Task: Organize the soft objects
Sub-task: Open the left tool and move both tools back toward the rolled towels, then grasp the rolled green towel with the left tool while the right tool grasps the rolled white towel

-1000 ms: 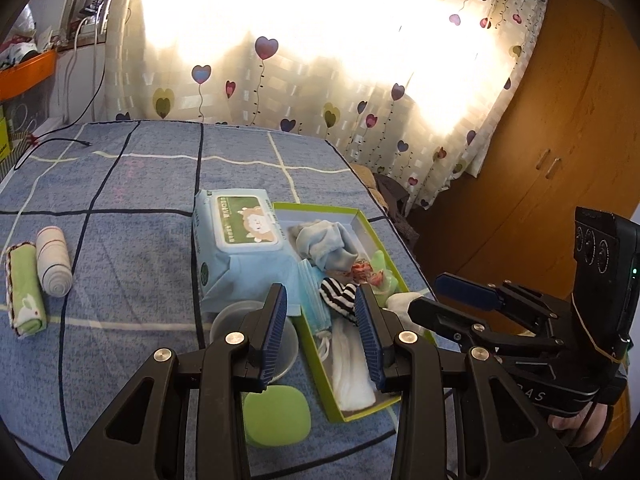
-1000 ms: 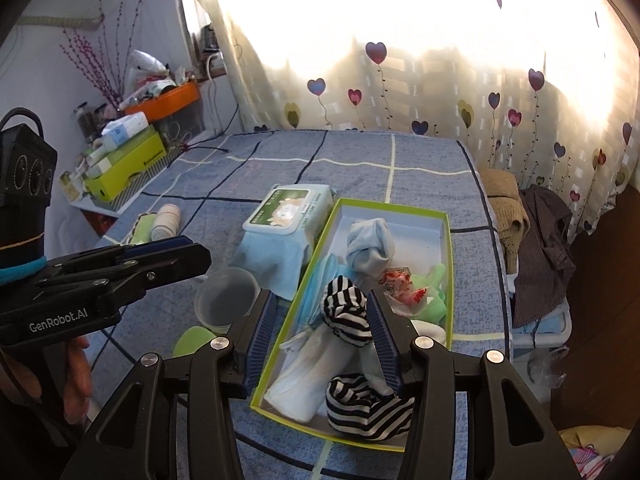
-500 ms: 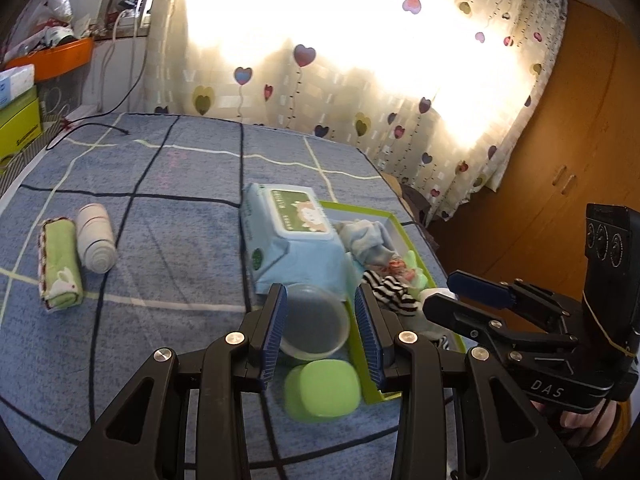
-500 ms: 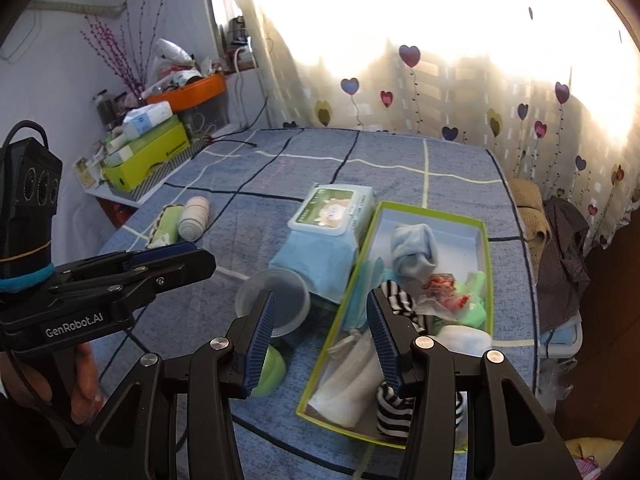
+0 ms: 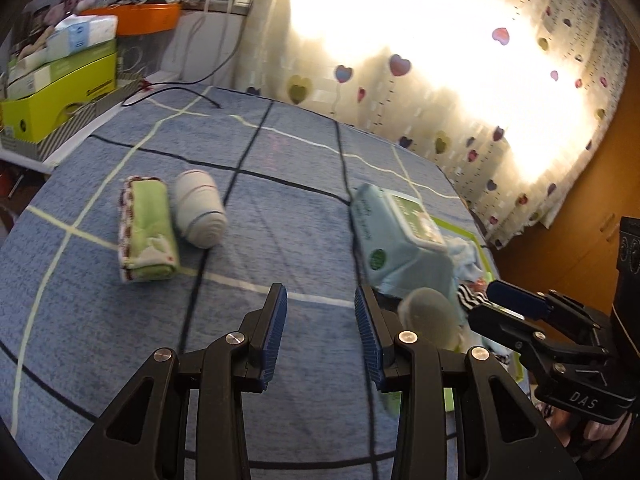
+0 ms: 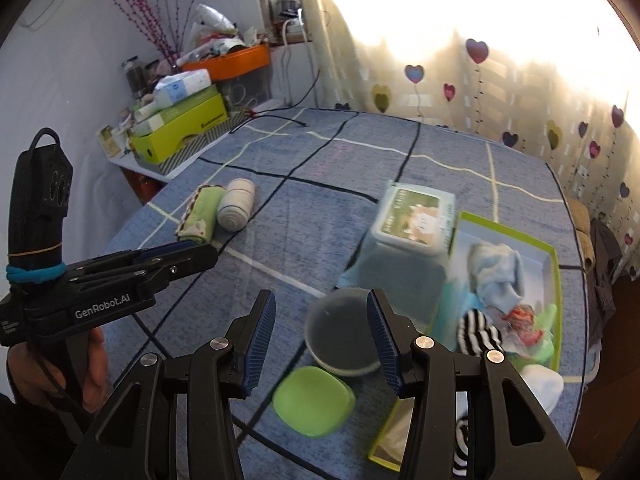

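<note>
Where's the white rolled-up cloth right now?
The white rolled cloth lies on the blue bedspread, left of the wipes pack in both views, touching the green rolled towel on its left.

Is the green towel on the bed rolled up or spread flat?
Rolled up: the green towel is a compact bundle beside the white roll.

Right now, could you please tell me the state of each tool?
Left tool: open, holding nothing, above the blue checked bedspread.
Right tool: open, holding nothing.
</note>
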Demonstrator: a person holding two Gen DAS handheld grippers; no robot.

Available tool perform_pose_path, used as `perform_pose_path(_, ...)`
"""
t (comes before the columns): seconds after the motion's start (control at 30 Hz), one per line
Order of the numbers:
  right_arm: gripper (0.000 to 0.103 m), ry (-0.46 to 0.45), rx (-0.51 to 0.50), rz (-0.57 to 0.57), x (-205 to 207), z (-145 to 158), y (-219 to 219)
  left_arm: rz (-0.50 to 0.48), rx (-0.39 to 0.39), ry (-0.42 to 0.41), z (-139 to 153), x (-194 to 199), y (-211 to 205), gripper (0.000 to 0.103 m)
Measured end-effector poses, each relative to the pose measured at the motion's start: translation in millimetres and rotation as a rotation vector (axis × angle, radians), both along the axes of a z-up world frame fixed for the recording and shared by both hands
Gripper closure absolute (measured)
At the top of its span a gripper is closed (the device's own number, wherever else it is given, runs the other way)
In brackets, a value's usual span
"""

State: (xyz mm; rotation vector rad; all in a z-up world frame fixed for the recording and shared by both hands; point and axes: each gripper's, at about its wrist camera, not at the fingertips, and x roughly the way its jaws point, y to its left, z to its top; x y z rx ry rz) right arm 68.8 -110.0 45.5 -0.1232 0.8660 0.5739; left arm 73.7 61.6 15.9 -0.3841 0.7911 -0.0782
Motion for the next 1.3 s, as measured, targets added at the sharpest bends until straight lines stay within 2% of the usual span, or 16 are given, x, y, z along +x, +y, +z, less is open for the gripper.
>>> perform_pose_path(0.17,0.052,0.012,-0.01,0.038,14,-1,24,0.073,0.008,0.011,-9,4,33,0.066)
perform_pose_path(0.5,0.051,0.02,-0.039,0.113,33,-3,63,0.197,0.025,0.033,-26,22,93,0.066)
perform_pose_path(0.57,0.051,0.019,-0.042,0.124,34,-4,68,0.214,0.039,0.049,-32,29,100,0.057)
perform_pose_path(0.67,0.051,0.019,-0.05,0.133,38,-5,73,0.229,0.033,0.075,-42,39,110,0.057)
perform_pose_path(1.0,0.051,0.018,-0.07,0.151,47,-6,85,0.258,0.049,0.15,-67,65,119,0.057)
perform_pose_path(1.17,0.051,0.018,-0.086,0.165,50,-7,92,0.251,0.069,0.144,-71,67,116,0.057)
perform_pose_path(1.3,0.051,0.015,-0.105,0.181,55,-7,104,0.252,0.077,0.138,-70,64,116,0.066)
